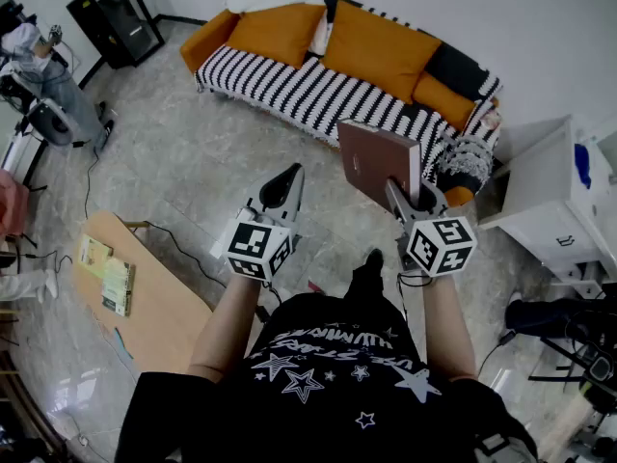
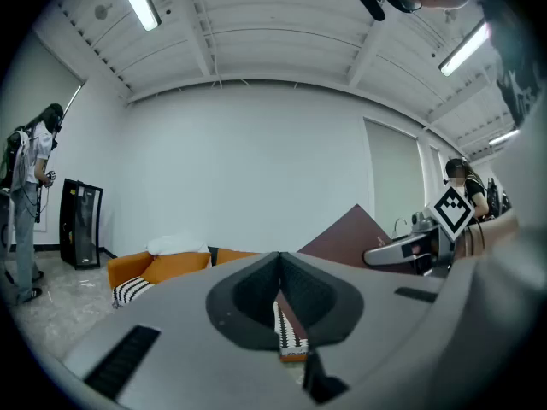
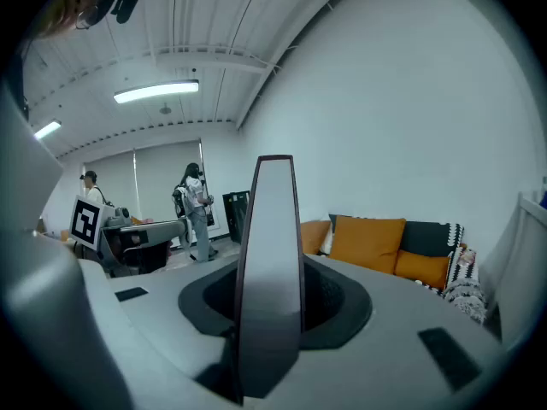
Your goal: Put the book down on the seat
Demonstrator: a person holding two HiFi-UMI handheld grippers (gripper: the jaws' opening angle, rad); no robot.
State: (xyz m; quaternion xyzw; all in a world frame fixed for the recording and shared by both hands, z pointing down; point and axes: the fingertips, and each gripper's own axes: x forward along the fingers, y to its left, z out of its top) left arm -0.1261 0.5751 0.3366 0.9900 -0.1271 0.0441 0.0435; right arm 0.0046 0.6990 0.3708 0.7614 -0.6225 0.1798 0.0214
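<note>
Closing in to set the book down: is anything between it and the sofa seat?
Nothing visible does. The book, clamped in the right gripper, has only floor before the striped seat. The orange cushions lie along the backrest, leaving the seat's front free.

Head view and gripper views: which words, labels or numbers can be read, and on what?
None can be read fully.
Black shirt: white lettering, upside down, blurred.
Book cover: small pale mark, too small.
Booklets on wooden table: print too small.
Marker cubes: square patterns only, no words.
</note>
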